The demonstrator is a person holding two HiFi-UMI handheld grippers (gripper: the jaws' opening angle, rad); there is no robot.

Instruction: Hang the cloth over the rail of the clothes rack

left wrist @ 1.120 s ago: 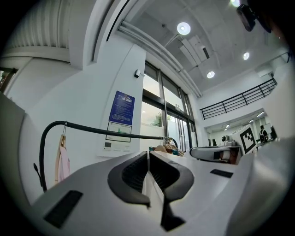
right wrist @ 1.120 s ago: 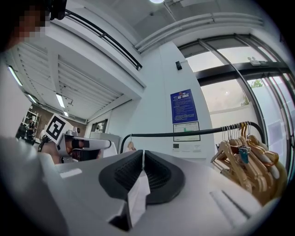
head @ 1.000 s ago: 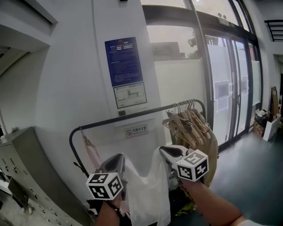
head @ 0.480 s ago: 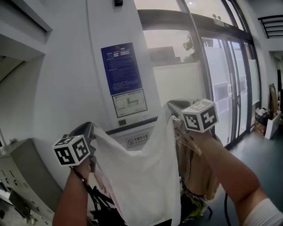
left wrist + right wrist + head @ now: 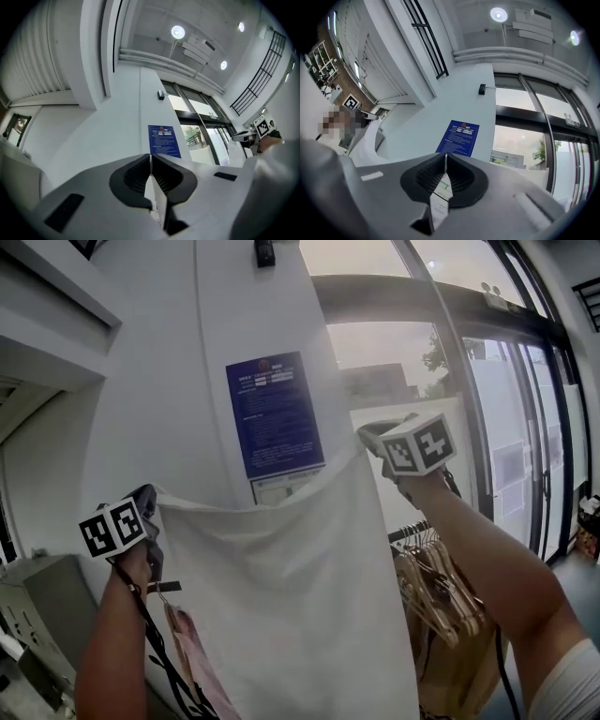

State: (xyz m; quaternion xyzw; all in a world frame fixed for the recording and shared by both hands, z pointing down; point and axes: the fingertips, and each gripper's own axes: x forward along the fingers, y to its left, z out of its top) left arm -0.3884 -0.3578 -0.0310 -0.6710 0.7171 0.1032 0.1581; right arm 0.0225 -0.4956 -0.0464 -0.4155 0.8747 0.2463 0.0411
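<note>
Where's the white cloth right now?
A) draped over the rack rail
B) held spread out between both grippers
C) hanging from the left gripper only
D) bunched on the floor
B: the left gripper and right gripper each pinch a top corner of the cloth, which hangs stretched between them, lifted above the rail.

1. The cloth [image 5: 291, 615] was white and thin. It hung down wide and flat like a curtain.
2. The left tool [image 5: 150, 512] pinched one top corner. The right tool [image 5: 370, 435] pinched the other, higher up. The top edge sagged between them.
3. The rail [image 5: 405, 533] was dark and thin, lower down, mostly hidden behind the cloth.
</note>
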